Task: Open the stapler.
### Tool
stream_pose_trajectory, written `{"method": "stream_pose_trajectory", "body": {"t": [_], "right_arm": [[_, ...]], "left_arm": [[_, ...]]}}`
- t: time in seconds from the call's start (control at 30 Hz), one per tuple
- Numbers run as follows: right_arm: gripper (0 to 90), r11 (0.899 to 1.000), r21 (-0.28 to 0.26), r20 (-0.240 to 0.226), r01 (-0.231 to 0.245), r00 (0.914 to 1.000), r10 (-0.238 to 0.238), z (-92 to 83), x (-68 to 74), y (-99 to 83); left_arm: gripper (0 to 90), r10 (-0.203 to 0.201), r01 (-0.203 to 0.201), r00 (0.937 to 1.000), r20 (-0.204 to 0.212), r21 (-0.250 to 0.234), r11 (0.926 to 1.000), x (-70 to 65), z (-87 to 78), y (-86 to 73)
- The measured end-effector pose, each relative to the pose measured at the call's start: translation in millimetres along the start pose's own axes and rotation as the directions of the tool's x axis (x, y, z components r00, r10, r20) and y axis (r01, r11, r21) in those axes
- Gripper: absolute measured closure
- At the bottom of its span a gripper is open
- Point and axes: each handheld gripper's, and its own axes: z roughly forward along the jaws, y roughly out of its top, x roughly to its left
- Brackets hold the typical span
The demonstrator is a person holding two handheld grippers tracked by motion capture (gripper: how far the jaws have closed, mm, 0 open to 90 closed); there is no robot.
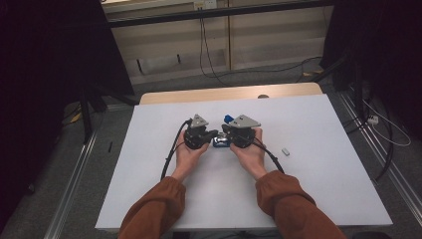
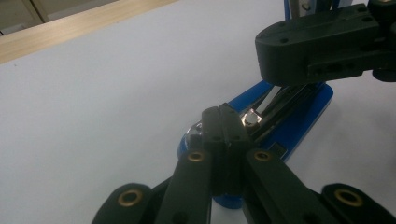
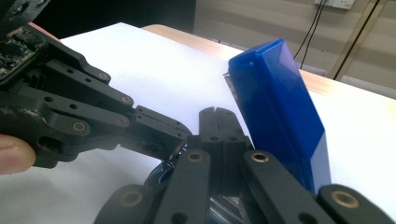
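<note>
Blue plastic and bright metal make up the thing in hand: an opened blue stapler point(image 2: 299, 119) with a silver metal staple channel, lying on the white desk point(image 1: 318, 189) between the two grippers, near the middle of the desk. In the left gripper view its long axis runs away from the left gripper point(image 2: 224, 122) up and to the right, the base flat on the desk and the channel exposed. In the right gripper view its blue lid point(image 3: 275, 112) is swung up and stands tilted, just to the right of the right gripper point(image 3: 217, 122).

Both pairs of jaws are fully closed — tip against tip — and nothing appears clamped between them; the left tips rest at the near end of the channel, though contact is hard to confirm. A small grey block point(image 1: 285, 151) lies apart to the right.

Both hands are equally close, so the next move likely turns on that axis — probing along the channel.
</note>
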Motion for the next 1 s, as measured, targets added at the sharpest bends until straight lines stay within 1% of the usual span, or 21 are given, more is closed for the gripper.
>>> {"method": "stream_pose_trajectory", "body": {"t": [0.1, 0.13, 0.27, 0.3, 0.33, 0.4, 0.43, 0.5, 0.6, 0.67, 0.77, 0.8, 0.83, 0.9, 1.0], "right_arm": [[90.0, 1.0, -0.002, 0.005, -0.005, 1.0, 0.005, 0.0, 0.5, -0.1], [90.0, 1.0, -0.003, 0.006, -0.006, 1.0, 0.006, 0.0, 0.6, -0.2], [90.0, 1.0, -0.01, 0.014, -0.008, 0.9999, 0.008, -1.2, 1.0, 0.3], [90.0, 1.0, -0.013, 0.014, -0.004, 0.9999, 0.004, -1.6, 1.0, 0.6], [90.0, 1.0, -0.021, 0.027, 0.001, 0.9996, -0.001, -2.5, 1.1, 1.3], [90.0, 1.0, -0.031, 0.033, -0.004, 0.9995, 0.005, -4.2, -1.1, 3.4], [90.0, 0.999, -0.03, 0.028, -0.011, 0.9995, 0.012, -5.4, -3.3, 4.4], [90.0, 1.0, -0.027, 0.035, -0.003, 0.9994, 0.004, -7.7, -5.4, 5.3], [90.0, 0.999, -0.032, 0.04, 0.001, 0.9992, 0.0, -10.8, -7.6, 6.8], [90.0, 1.0, -0.031, 0.038, -0.001, 0.9993, 0.002, -11.4, -8.4, 7.5], [90.0, 1.0, -0.027, 0.043, 0.01, 0.9991, -0.009, -11.7, -7.9, 7.6], [90.0, 0.999, -0.025, 0.051, 0.026, 0.9984, -0.024, -11.7, -7.8, 7.6], [90.0, 0.999, -0.024, 0.052, 0.024, 0.9984, -0.023, -11.6, -7.6, 7.5], [90.0, 1.0, -0.02, 0.049, 0.02, 0.9986, -0.019, -11.9, -8.2, 7.4], [90.0, 1.0, -0.019, 0.052, 0.016, 0.9985, -0.015, -13.0, -9.7, 7.8]], "left_arm": [[90.0, 0.0, 0.0, 1.0, 0.001, 0.001, 1.0, 0.3, -0.1, 0.0], [90.0, -0.022, 0.022, 0.9997, 0.003, -0.003, 0.9997, 0.0, 0.2, -0.3], [90.0, -0.013, 0.013, 0.9999, 0.0, -0.003, 0.9999, 0.0, 0.1, -0.2], [90.0, -0.016, 0.016, 0.9999, 0.002, -0.002, 0.9999, 0.2, 0.1, -0.3], [90.0, -0.019, 0.019, 0.9998, 0.003, -0.002, 0.9998, -0.1, 0.1, -0.4], [90.0, -0.016, 0.016, 0.9999, 0.002, -0.002, 0.9999, -0.1, 0.1, -0.3], [90.0, -0.016, 0.016, 0.9999, 0.001, -0.002, 0.9999, 0.1, 0.1, -0.2], [90.0, -0.023, 0.023, 0.9997, 0.004, -0.004, 0.9997, 0.0, 0.2, -0.5], [90.0, -0.014, 0.014, 0.9999, 0.002, -0.001, 0.9999, 0.1, 0.1, -0.2], [90.0, -0.018, 0.018, 0.9998, 0.005, -0.002, 0.9998, 0.2, 0.2, -0.4], [90.0, -0.014, 0.014, 0.9999, 0.005, -0.002, 0.9999, 0.5, 0.1, -0.3], [90.0, -0.015, 0.016, 0.9999, 0.007, -0.003, 0.9999, 0.6, 0.2, -0.3], [90.0, -0.019, 0.019, 0.9998, 0.009, -0.004, 0.9998, 0.5, 0.2, -0.5], [90.0, -0.011, 0.011, 0.9999, 0.006, -0.003, 0.9999, 0.6, 0.1, -0.4], [90.0, -0.015, 0.015, 0.9999, 0.008, -0.005, 0.9999, 0.7, 0.2, -0.5]]}}
